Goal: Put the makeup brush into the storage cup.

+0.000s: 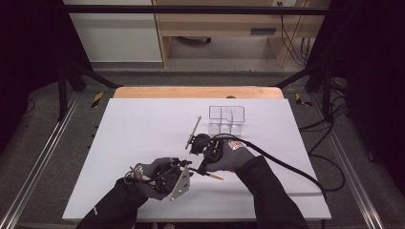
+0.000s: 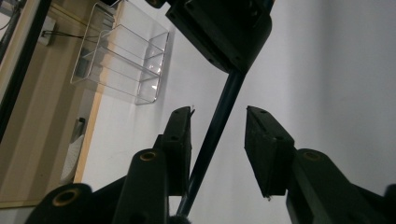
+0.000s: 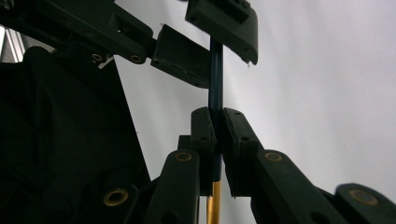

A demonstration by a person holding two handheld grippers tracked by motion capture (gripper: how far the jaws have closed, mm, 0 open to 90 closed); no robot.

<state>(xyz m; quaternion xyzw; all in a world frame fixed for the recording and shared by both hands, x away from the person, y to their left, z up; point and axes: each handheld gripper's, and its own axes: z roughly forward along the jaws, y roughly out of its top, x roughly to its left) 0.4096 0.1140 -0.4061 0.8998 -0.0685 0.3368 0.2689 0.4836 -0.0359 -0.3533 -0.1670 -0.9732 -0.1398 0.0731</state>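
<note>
Right hand-held gripper (image 3: 218, 140): your jaws are pressed on the thin dark-blue pen with a gold end (image 3: 215, 88), mid-shaft.
Left hand-held gripper (image 2: 217, 140): your jaws are spread, the pen shaft running between them, close beside one jaw.
Pen location: held above the white worktop (image 1: 143, 124), near its front edge.
Clear plastic divided organiser (image 1: 227, 114): stands near the far edge.
Open room: bare worktop to your left and right.

A white sheet (image 1: 143, 138) covers most of the table (image 1: 198, 92), whose wooden edge shows as a strip along the far side, above centre frame. On the sheet, right of centre and toward the far edge, stands a clear plastic divided tray (image 1: 227, 118). Just left of it a thin grey rod (image 1: 193, 132) lies slanted.
</note>
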